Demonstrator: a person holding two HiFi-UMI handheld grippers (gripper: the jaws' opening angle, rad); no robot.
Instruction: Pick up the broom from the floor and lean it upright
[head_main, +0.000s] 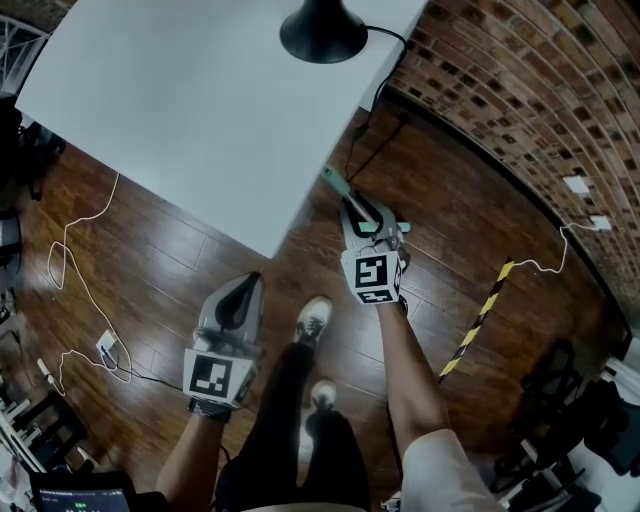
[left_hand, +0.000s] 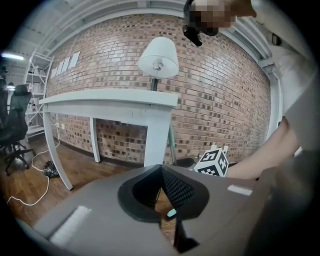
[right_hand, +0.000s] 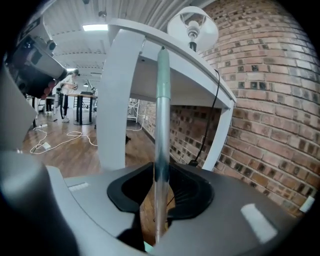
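The right gripper (right_hand: 160, 172) was closed on the broom handle (right_hand: 161, 115), which was raised upright beside the white table (right_hand: 118, 100), perhaps resting against its edge. Release was judged outstanding. The left gripper (left_hand: 161, 172) was shut and empty.

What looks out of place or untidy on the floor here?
A white cable sprawls in loose loops over the wood floor beside the table: a trip risk, I think. A yellow-black striped strip lies slanted near the brick wall.
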